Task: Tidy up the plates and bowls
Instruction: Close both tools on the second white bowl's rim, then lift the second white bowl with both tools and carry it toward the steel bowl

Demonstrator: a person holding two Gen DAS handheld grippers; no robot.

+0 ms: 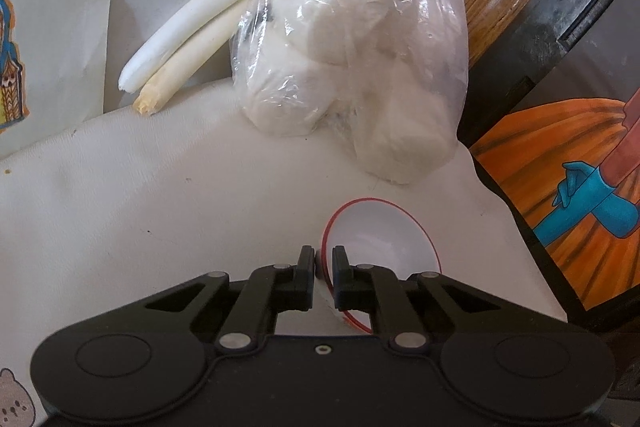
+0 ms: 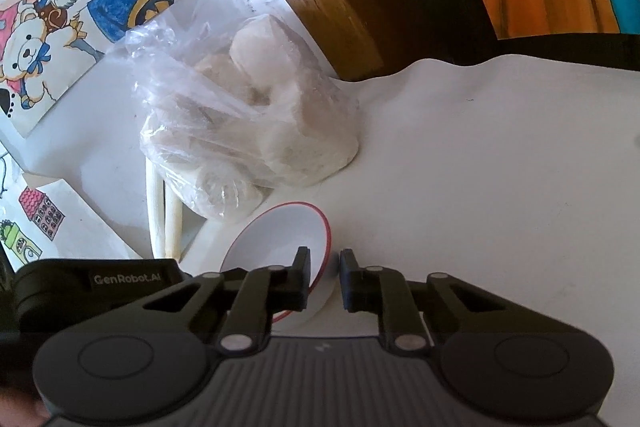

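— Right, left wrist view: my left gripper (image 1: 323, 259) is clamped on the near-left rim of the red-rimmed bowl (image 1: 384, 235), which lies just ahead and right.

— And the right view?

— My right gripper (image 2: 325, 263) pinches the same bowl's (image 2: 280, 239) right rim; it sits ahead-left, touching the plastic bag (image 2: 248, 115).
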